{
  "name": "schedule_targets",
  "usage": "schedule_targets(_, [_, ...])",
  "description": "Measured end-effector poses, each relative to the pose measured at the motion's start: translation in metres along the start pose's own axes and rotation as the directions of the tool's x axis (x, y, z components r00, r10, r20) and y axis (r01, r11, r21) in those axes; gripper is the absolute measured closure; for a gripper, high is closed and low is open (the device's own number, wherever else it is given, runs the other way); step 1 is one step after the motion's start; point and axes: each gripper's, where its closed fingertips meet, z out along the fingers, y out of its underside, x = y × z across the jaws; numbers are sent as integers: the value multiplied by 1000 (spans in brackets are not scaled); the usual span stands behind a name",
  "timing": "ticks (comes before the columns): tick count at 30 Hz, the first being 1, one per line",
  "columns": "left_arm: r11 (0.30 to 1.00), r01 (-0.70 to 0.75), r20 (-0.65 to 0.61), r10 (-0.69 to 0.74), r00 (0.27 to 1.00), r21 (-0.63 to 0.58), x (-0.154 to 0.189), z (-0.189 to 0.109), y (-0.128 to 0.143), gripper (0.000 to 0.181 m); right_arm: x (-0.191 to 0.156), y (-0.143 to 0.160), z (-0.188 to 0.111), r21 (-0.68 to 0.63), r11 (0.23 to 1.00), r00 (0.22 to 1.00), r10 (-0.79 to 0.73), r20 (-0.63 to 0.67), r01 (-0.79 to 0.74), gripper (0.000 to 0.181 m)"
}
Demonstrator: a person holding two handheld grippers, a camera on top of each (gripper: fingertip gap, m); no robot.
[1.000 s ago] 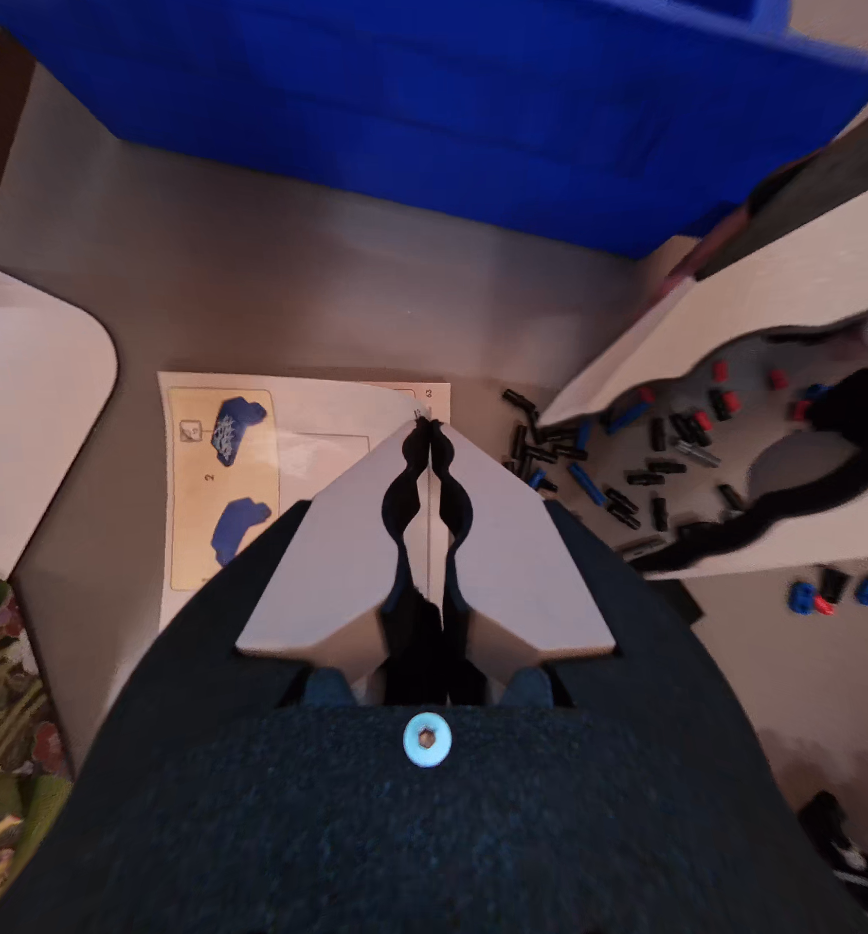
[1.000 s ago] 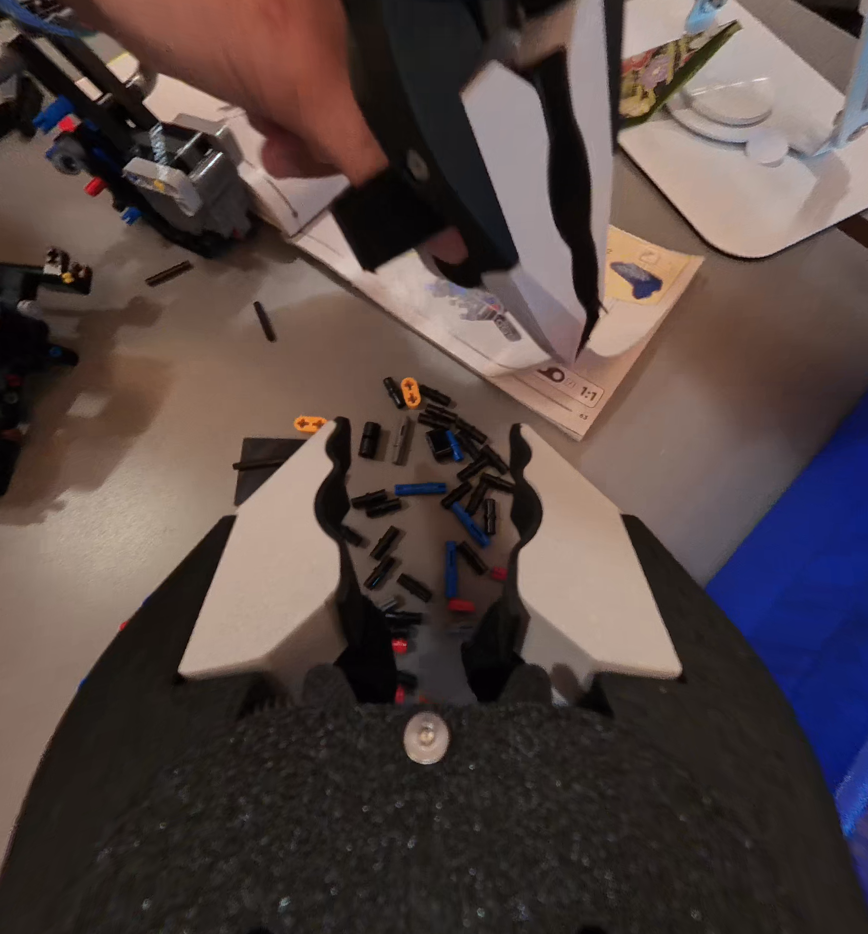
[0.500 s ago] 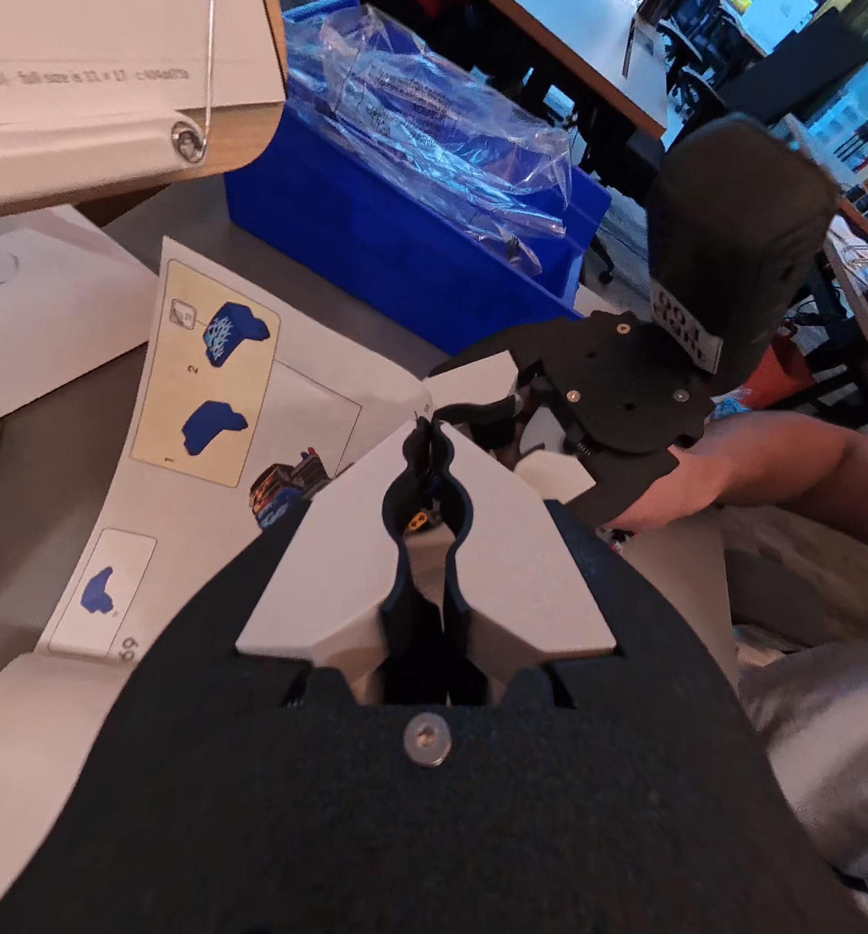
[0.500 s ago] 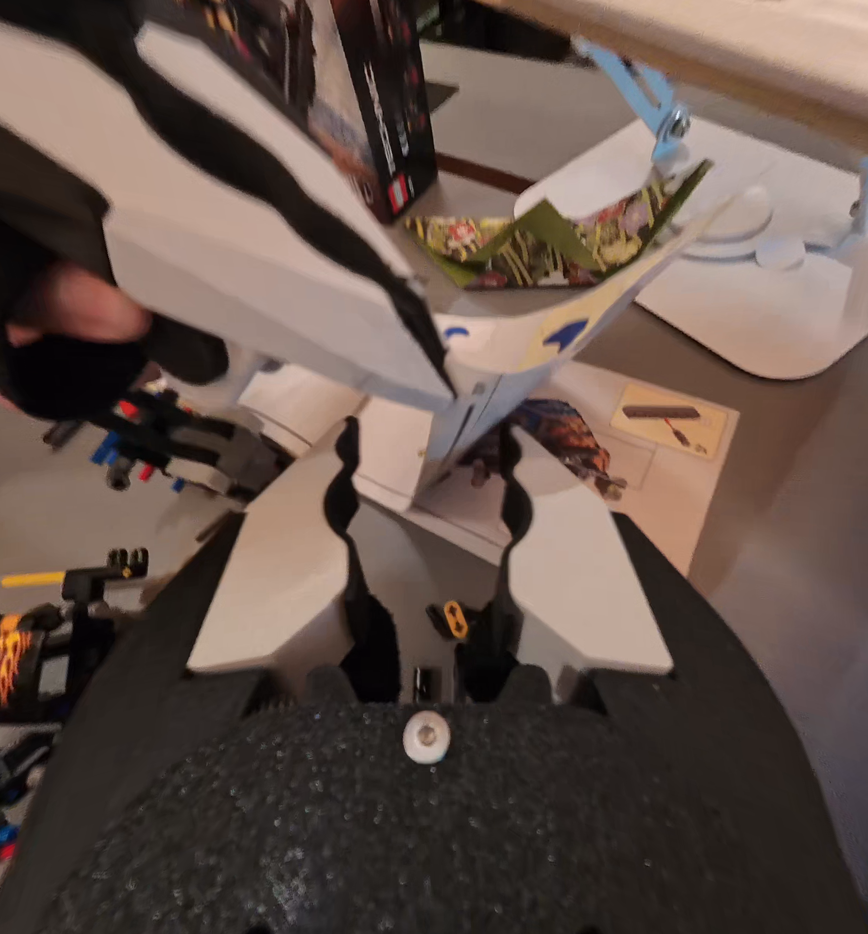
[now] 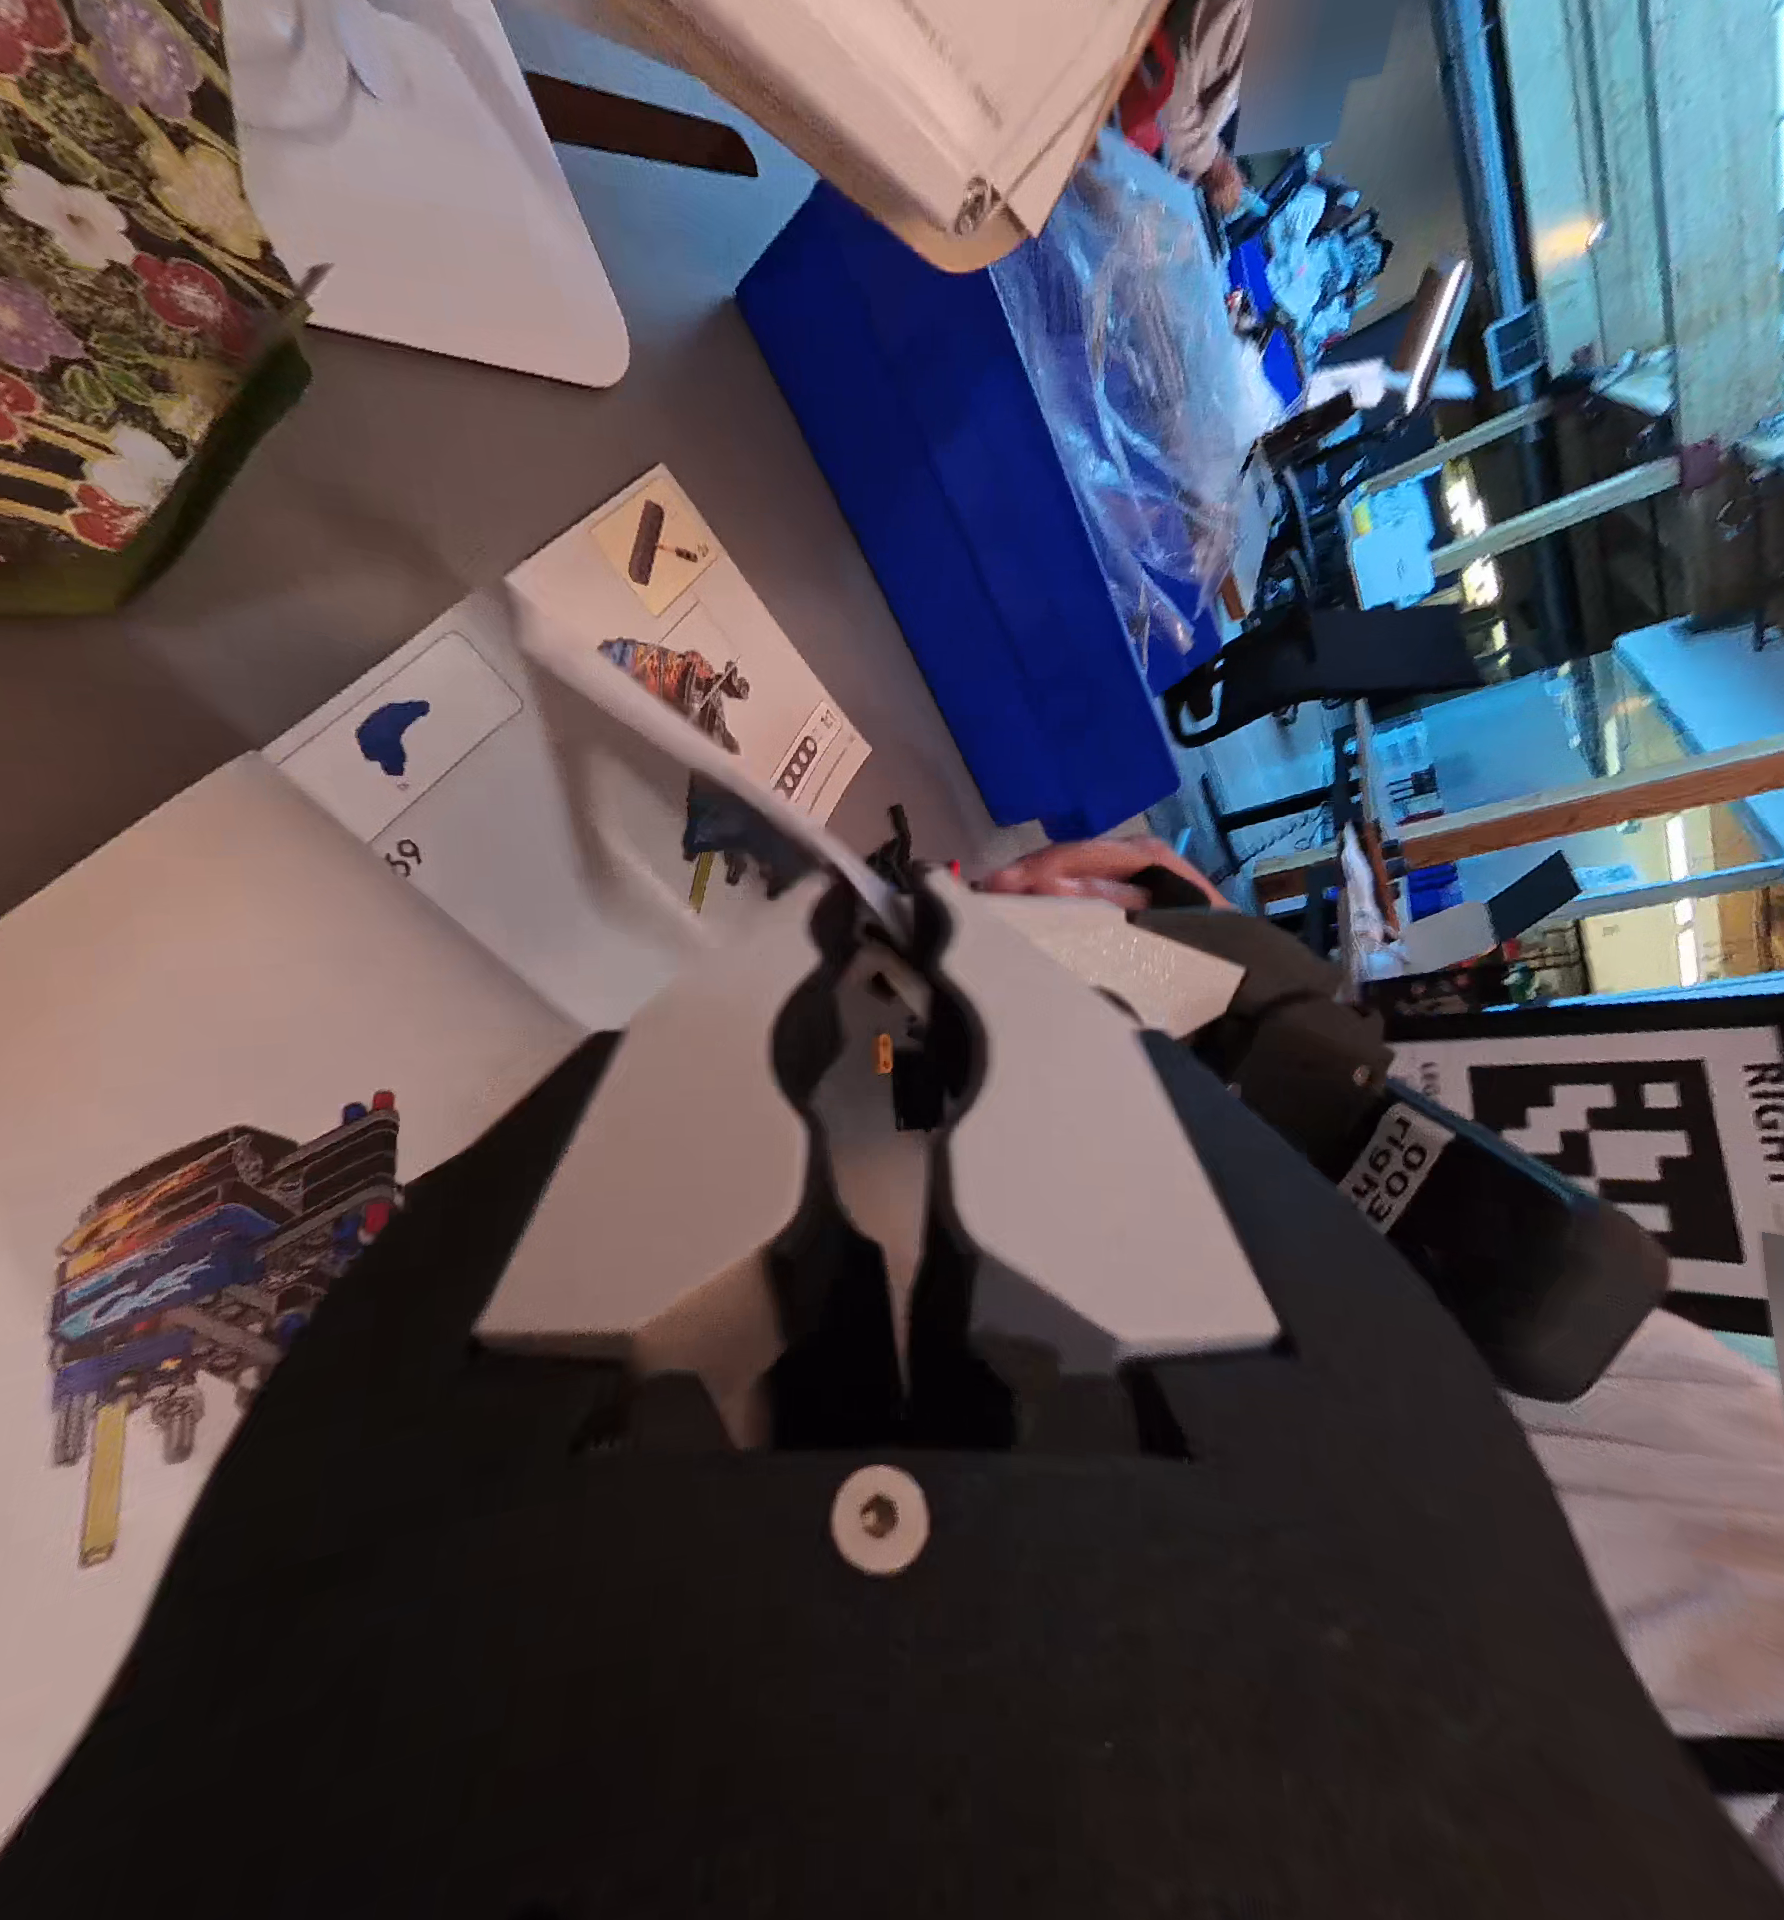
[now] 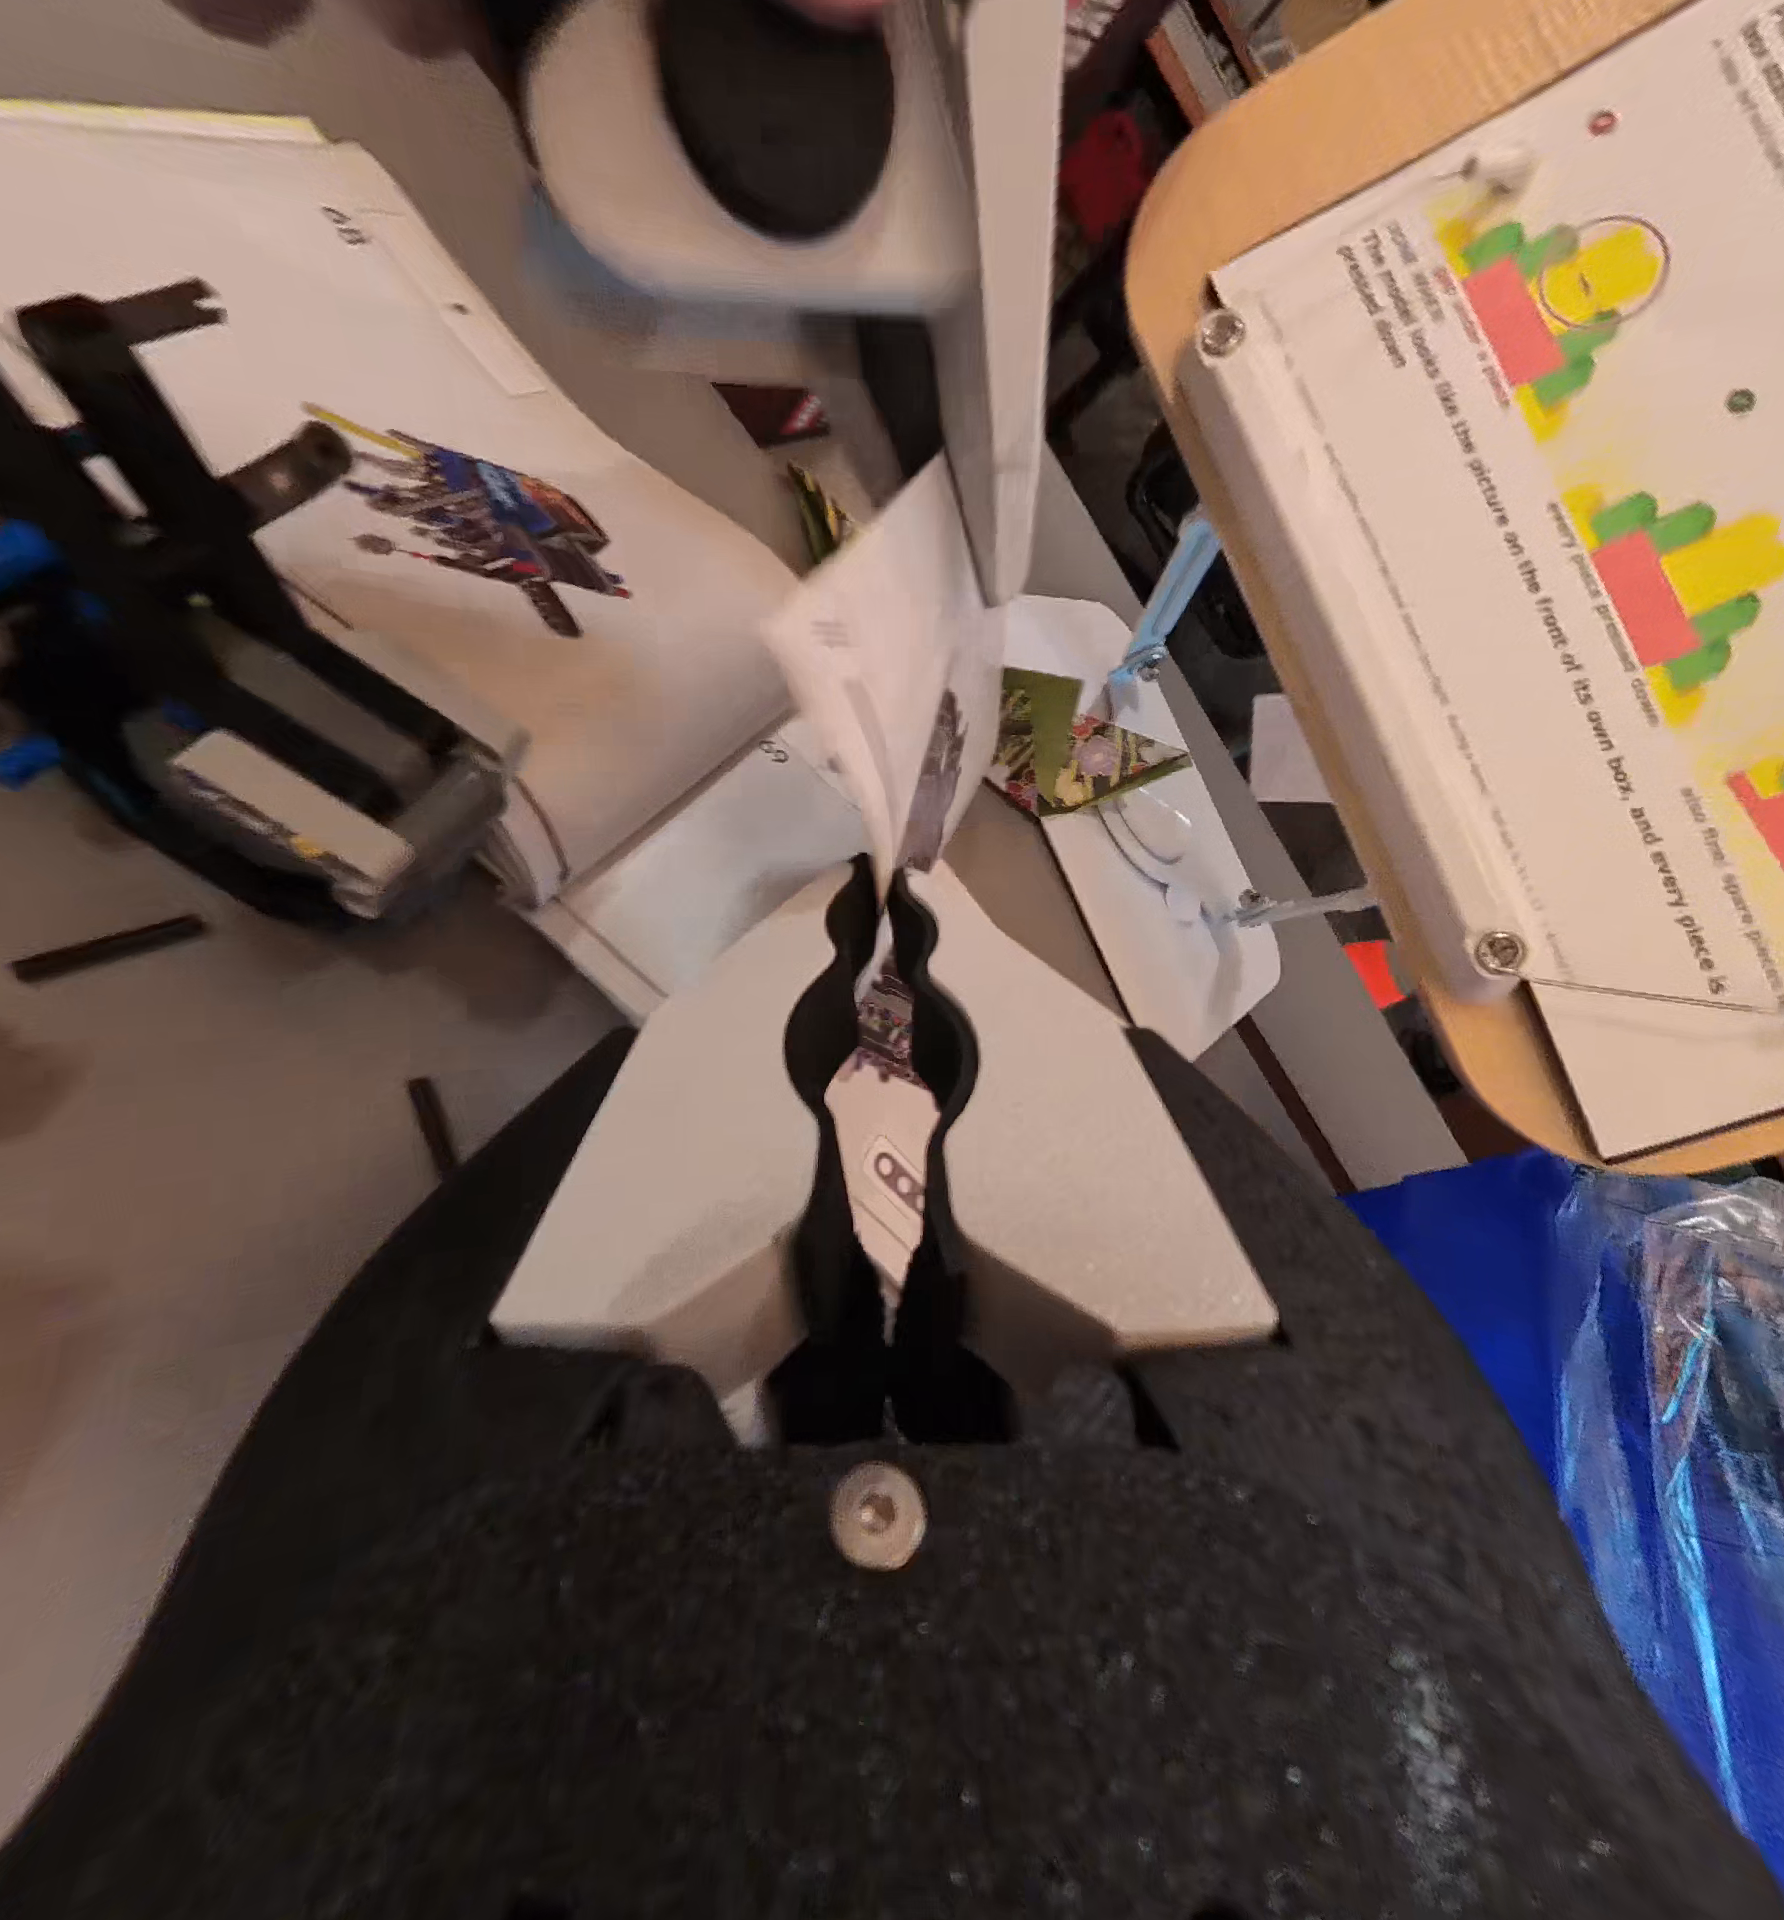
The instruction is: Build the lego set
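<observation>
Left tool (image 5: 893,899): jaws closed on the free edge of a page (image 5: 649,727) of the instruction booklet (image 5: 192,987), which lies open on the bench (image 6: 140,1195) at the far left. Right tool (image 6: 883,883): jaws drawn together on the same page, whose printed face shows in the gap between its fingers.

Change: a second ago I had the right tool spread open above the loose pins, and the left tool pinched the page corner low against the bench. Now the page is raised and curled, with both tools on it. I read this as a page turn in mid-course. Nothing is being assembled, and the next step stays unread until the leaf lies flat.

The partly built model (image 6: 244,727), black, blue and grey, rests on the bench at the left, against the booklet. A black axle (image 6: 109,948) lies near it.

Writing: page numbers on the booklet, a coded marker card (image 5: 1615,1143) on the right tool, and lines of text on a sheet clipped to a board (image 6: 1490,623) at the right. I do not transcribe any of it. I can make out no brand mark.
</observation>
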Motion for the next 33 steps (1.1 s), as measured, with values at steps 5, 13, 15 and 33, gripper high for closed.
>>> schedule_targets(5, [999, -21, -32, 22, 999, 36, -6, -2, -6, 181, -32, -1, -23, -37, 963, 877, 258, 405, -266, 100])
schedule_targets(13, [998, -46, -221, 52, 974, 31, 20, 15, -4, 181, 10, -30, -3, -315, 528, 150, 662, 735, -789, 82])
schedule_targets(15, [999, -39, -255, 45, 966, 27, 23, 19, 0, 181, 5, -31, 2, -343, 492, 92, 666, 740, -800, 103])
schedule_targets(33, [999, -11, -242, 23, 970, 53, 12, -10, -8, 181, 31, -18, 5, -283, 461, 116, 665, 738, -841, 165])
